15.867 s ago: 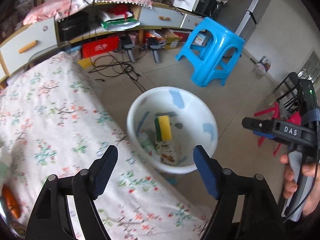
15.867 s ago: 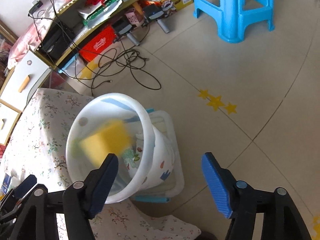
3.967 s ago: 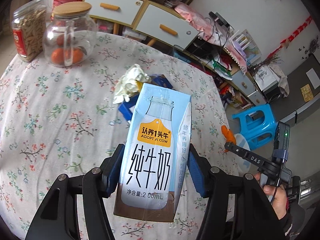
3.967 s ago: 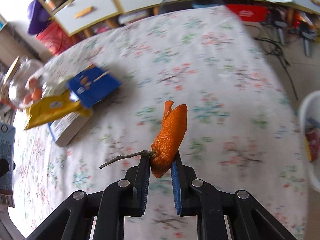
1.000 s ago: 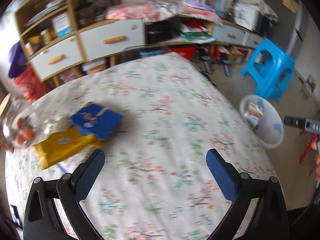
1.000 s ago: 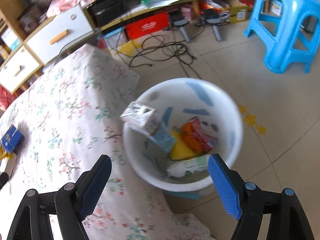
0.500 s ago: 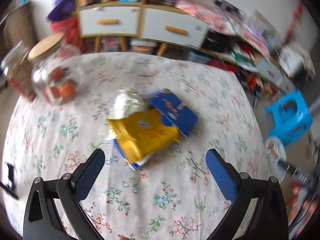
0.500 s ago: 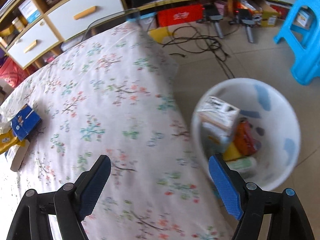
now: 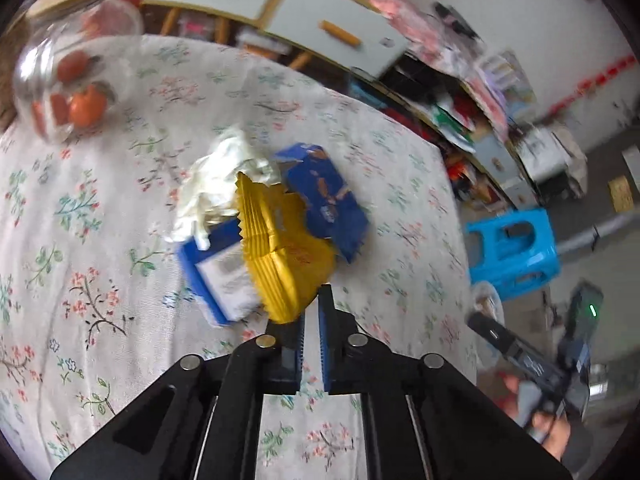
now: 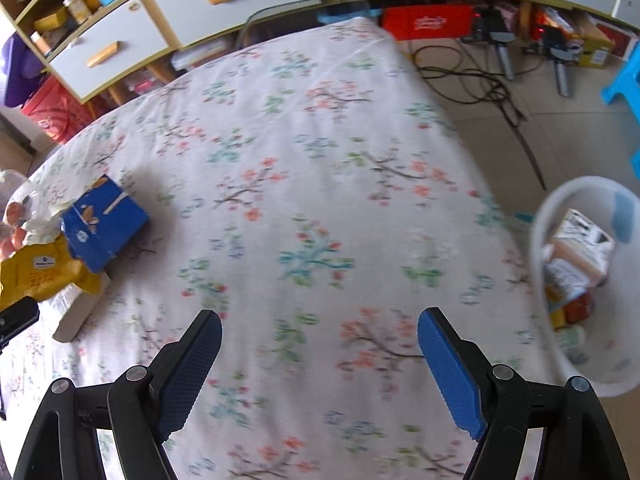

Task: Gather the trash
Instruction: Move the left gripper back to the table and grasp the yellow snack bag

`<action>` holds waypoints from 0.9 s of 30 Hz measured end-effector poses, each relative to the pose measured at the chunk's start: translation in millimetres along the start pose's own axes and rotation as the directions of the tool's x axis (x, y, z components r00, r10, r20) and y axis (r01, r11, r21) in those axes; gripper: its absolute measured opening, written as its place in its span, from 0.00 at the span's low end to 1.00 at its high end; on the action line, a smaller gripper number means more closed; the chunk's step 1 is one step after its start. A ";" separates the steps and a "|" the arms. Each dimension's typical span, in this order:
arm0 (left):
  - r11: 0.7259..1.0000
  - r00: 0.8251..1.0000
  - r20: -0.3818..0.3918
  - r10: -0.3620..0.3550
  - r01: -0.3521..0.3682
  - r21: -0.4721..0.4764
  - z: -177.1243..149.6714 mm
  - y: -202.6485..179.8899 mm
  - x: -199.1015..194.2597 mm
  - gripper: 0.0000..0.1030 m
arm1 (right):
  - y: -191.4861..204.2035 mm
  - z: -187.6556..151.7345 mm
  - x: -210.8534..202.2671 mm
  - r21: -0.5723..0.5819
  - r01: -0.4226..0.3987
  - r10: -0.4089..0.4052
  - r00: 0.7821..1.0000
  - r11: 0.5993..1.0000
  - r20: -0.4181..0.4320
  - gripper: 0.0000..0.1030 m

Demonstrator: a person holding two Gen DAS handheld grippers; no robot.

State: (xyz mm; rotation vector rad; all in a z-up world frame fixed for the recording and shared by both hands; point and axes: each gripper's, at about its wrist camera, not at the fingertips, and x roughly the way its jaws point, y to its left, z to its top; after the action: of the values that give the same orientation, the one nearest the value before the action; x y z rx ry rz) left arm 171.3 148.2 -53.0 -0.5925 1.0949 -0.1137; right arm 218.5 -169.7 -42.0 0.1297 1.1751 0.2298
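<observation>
Round surface (image 10: 320,208) under a white cloth printed with flowering twigs. Near one edge, a small heap: white-and-blue box (image 9: 224,276) flat on the cloth, crumpled pale paper (image 9: 216,180) touching it, blue carton (image 9: 324,200) just beside both, yellow packet (image 9: 280,256) draped over the box. Farther back, glass jar (image 9: 68,76) with wooden lid, standing upright, orange fruit inside. On the tiled floor (image 10: 560,144) beside the surface: white bucket (image 10: 540,240), blue stool (image 9: 512,252), tangled black cables (image 10: 480,80).

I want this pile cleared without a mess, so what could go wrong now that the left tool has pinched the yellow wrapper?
1. The left tool grips only the yellow wrapper's lower tip, so it may slip free.
2. The wrapper overlaps the blue box and crumpled tissue; lifting could drag them.
3. The white bin sits on the floor beside the table, so the wrapper could drop short.
</observation>
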 end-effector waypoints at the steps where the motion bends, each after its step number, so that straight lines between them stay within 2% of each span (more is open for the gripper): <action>1: 1.000 1.000 -0.007 -0.010 0.010 0.019 -2.3 -2.5 -2.3 0.03 | 5.9 1.0 2.4 -0.007 -0.004 0.004 1.000 1.000 -0.002 0.82; 5: 0.996 1.000 -0.024 -0.016 0.018 0.089 -14.8 -8.5 -16.5 0.03 | 25.3 2.9 11.5 -0.031 -0.015 0.015 1.000 0.999 -0.008 0.82; 10: 0.995 1.000 -0.002 -0.003 0.003 0.103 -27.3 9.6 -42.9 0.03 | 39.2 3.0 24.5 -0.039 -0.013 0.012 1.000 0.999 -0.025 0.82; 17: 0.996 0.995 0.097 -0.026 0.018 0.090 -33.4 42.0 -92.3 0.03 | 68.8 5.9 37.0 -0.088 -0.047 0.045 0.999 0.995 -0.025 0.82; 19: 0.997 0.992 0.127 -0.008 -0.002 0.081 -34.7 50.5 -103.0 0.03 | 78.1 7.2 40.0 -0.114 -0.060 0.058 0.998 0.992 -0.019 0.82; 23: 0.994 0.981 0.180 0.074 -0.088 0.069 -35.6 62.8 -118.9 0.03 | 105.2 8.0 52.7 -0.197 -0.075 0.075 0.997 0.978 -0.011 0.82; 27: 0.993 0.973 0.208 0.097 -0.110 0.049 -31.0 74.1 -127.6 0.03 | 137.2 5.3 69.4 -0.314 -0.060 0.063 0.998 0.948 -0.001 0.86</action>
State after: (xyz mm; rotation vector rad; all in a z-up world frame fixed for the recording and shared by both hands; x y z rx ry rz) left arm 70.1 245.5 1.9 -0.4805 0.9168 0.0054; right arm 233.6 -19.5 -72.1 -0.1128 1.1124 0.4673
